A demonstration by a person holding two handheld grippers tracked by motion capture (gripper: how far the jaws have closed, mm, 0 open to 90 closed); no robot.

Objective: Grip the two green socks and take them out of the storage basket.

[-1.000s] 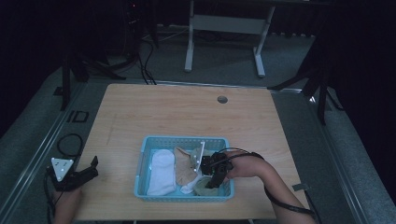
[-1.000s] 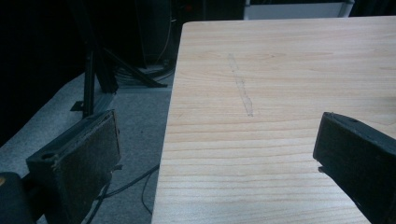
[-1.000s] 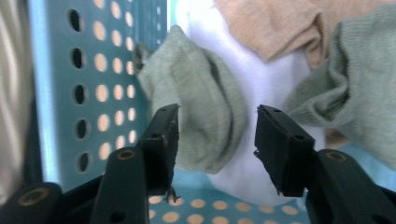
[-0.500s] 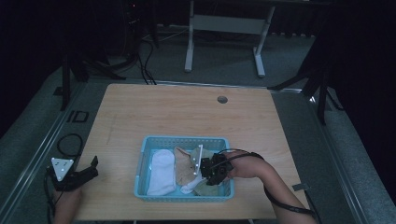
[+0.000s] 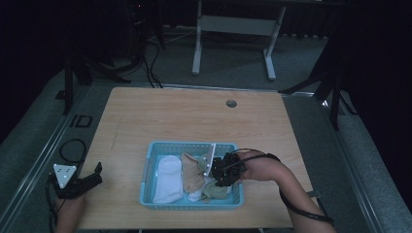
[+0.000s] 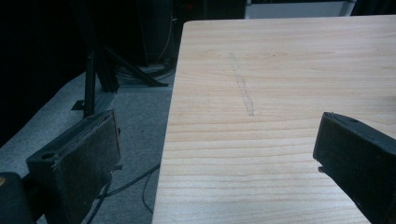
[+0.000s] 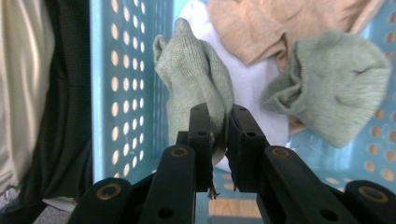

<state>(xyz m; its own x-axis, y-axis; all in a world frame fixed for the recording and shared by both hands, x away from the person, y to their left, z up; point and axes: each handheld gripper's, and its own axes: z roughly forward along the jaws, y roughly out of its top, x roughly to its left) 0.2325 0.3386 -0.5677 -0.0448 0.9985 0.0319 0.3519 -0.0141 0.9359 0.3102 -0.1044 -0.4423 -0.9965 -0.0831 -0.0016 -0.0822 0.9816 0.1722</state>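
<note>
Right hand-held gripper point(image 7: 218, 140) just clenched, pinching green sock point(image 7: 196, 74) in right gripper view | high view: over blue basket point(image 5: 150, 170) | left hand-held gripper point(image 6: 210, 154) released above surface point(image 6: 280, 70)

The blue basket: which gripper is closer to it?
Right. The right gripper is over the blue basket, pinching a green sock. The left gripper sits open at the table's left edge, well away from the basket.

high view overhead, far; right gripper view close, sharing basket point(image 5: 192, 204) point(image 7: 105, 88).
</note>
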